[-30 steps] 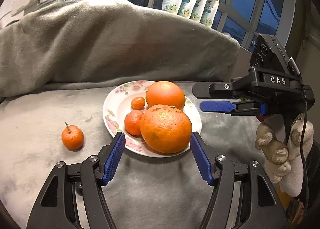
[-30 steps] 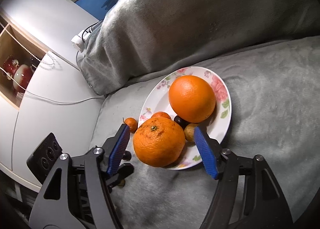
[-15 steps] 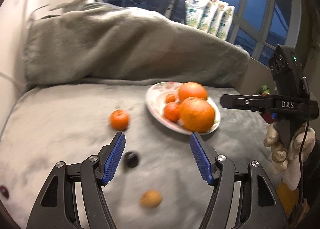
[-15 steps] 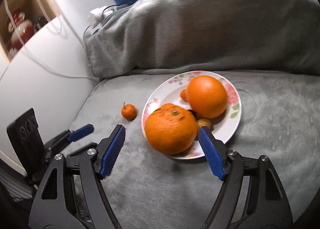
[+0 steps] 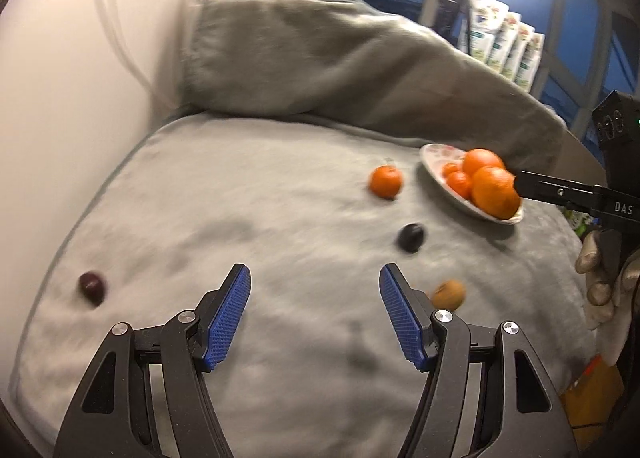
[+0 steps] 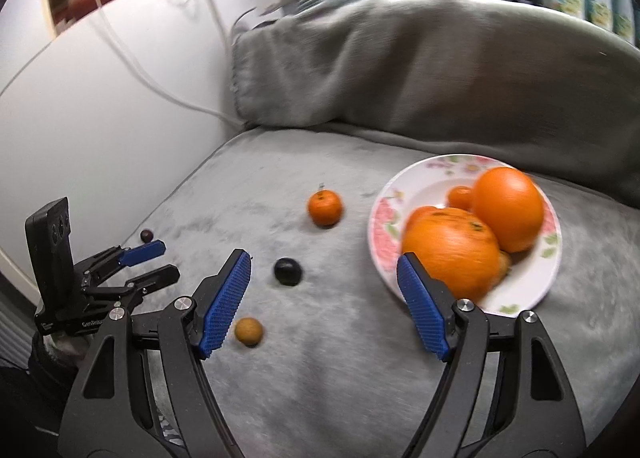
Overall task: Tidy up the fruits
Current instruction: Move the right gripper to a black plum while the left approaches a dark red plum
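A floral plate (image 6: 384,234) on the grey blanket holds two large oranges (image 6: 508,206) and small mandarins; it also shows at the right of the left wrist view (image 5: 434,162). A loose mandarin (image 6: 325,208) (image 5: 386,182), a dark plum (image 6: 287,271) (image 5: 411,237) and a small brown fruit (image 6: 248,331) (image 5: 448,294) lie left of the plate. A dark red fruit (image 5: 92,287) (image 6: 146,235) lies far left. My left gripper (image 5: 314,312) is open and empty above the blanket. My right gripper (image 6: 322,304) is open and empty, its right finger in front of the plate.
A heaped grey blanket (image 5: 340,58) rises behind the fruit. A white wall (image 5: 60,98) with cables runs along the left. Pouches (image 5: 508,46) stand on the window sill. The blanket's left edge (image 5: 52,258) drops off near the wall.
Both grippers have pulled back from the plate and swung left. The plum, brown fruit and dark red fruit have come into view. Both stay open.
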The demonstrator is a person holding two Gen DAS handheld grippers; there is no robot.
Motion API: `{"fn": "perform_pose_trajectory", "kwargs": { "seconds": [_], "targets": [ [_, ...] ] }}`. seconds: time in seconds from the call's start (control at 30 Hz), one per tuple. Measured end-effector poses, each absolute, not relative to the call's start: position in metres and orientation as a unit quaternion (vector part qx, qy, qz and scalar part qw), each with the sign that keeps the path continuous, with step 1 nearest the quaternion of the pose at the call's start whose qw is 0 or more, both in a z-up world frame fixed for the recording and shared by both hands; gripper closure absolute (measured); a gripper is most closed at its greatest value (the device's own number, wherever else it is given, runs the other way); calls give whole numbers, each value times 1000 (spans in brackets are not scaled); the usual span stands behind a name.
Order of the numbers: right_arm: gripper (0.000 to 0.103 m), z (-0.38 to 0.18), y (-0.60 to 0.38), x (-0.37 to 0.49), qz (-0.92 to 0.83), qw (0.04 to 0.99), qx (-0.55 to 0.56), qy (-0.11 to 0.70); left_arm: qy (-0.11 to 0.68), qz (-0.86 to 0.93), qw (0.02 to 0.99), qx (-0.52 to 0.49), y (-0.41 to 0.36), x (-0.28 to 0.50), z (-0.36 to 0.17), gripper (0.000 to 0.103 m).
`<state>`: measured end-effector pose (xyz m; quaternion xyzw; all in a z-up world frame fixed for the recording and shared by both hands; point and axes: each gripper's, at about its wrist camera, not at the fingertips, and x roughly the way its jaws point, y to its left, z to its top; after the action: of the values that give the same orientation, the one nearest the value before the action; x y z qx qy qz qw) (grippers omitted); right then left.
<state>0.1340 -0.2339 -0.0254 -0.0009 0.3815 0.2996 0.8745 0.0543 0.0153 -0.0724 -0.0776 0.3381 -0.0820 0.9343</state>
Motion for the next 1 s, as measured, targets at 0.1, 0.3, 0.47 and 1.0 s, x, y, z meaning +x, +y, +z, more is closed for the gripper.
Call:
{"fn": "perform_pose_trajectory", "kwargs": {
  "seconds": [0.1, 0.3, 0.47, 1.0],
  "targets": [
    [25, -30, -218, 133, 303, 871, -28, 385, 338, -57, 936, -77, 30, 47, -76, 36],
    [25, -42, -199, 139, 319, 859, -27, 400, 339, -18, 936, -92, 64, 39, -82, 36],
    [36, -53, -186, 142, 328, 847, -39, 416, 338, 21, 936, -98, 90, 36, -87, 36],
    [58, -75, -160, 154, 317, 836, -78, 440, 352, 48, 928, -113, 129, 54, -105, 53]
  ]
}}
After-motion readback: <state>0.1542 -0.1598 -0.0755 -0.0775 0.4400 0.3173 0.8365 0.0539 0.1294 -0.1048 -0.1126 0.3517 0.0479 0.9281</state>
